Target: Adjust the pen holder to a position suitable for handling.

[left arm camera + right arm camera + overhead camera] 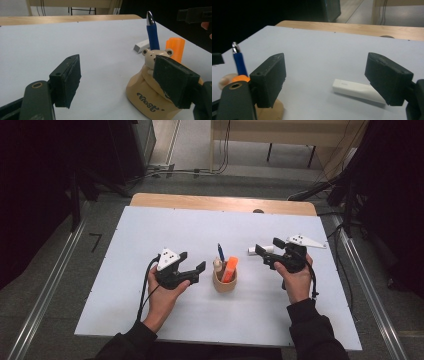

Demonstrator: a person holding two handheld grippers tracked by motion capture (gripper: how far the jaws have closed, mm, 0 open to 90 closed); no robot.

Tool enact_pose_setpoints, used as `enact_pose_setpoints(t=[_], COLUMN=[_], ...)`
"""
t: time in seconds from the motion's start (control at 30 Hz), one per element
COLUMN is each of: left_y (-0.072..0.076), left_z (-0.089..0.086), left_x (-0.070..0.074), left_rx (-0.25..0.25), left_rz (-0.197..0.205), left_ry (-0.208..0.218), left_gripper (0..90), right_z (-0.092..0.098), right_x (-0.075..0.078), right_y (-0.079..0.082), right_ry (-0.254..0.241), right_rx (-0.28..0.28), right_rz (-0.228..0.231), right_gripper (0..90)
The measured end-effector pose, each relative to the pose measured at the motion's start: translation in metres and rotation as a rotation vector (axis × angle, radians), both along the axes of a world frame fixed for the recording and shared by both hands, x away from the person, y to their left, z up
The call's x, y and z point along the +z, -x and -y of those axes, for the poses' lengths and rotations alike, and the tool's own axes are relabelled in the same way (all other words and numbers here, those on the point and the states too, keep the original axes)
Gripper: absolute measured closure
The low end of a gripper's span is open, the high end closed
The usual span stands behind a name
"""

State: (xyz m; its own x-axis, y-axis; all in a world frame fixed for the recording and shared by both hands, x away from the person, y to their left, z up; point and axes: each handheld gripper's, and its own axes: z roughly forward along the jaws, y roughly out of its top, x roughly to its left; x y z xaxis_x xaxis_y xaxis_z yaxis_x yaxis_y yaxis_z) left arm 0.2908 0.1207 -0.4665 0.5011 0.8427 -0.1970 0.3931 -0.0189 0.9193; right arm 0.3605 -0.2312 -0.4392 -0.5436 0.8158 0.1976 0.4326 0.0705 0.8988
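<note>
Both grippers sit low over the white tabletop (150,225), each in one of the person's hands. Left gripper (192,262): fingers (66,80) spread wide, nothing between them, parked just left of the tan bear-shaped holder (224,281). Holder stands upright mid-table with a blue pen (220,252) and an orange marker (230,269) sticking out of it. Right gripper (266,251): fingers (270,77) also wide apart, gripping nothing. White eraser (261,249) lies flat on the tabletop right at its fingertips; in the right gripper view it sits between and just past the fingers, contact not clear.
</note>
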Motion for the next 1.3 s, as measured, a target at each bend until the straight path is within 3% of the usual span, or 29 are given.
enact_pose_setpoints(t=[0.37, 0.7, 0.9, 1.13, 1.3], left_y=[-0.001, -0.002, -0.002, -0.003, -0.003], left_z=[-0.001, -0.002, -0.002, -0.002, -0.003], left_x=[0.000, -0.001, -0.002, -0.002, -0.002], left_rx=[0.003, 0.007, 0.007, 0.010, 0.010], left_rz=[-0.005, -0.007, -0.007, -0.010, -0.008], left_ry=[0.007, 0.008, 0.007, 0.006, 0.007], left_gripper=[23.2, 23.2, 23.2, 23.2, 23.2], right_z=[0.008, 0.002, -0.003, -0.004, 0.003], right_x=[-0.008, -0.018, -0.027, -0.033, -0.037], right_y=[-0.013, -0.024, -0.031, -0.036, -0.040], right_ry=[0.055, 0.116, 0.127, 0.137, 0.144], right_rx=[-0.117, -0.203, -0.241, -0.255, -0.199], right_rz=[-0.040, -0.081, -0.102, -0.114, -0.098], right_gripper=[15.7, 15.8, 15.4, 15.5, 19.7])
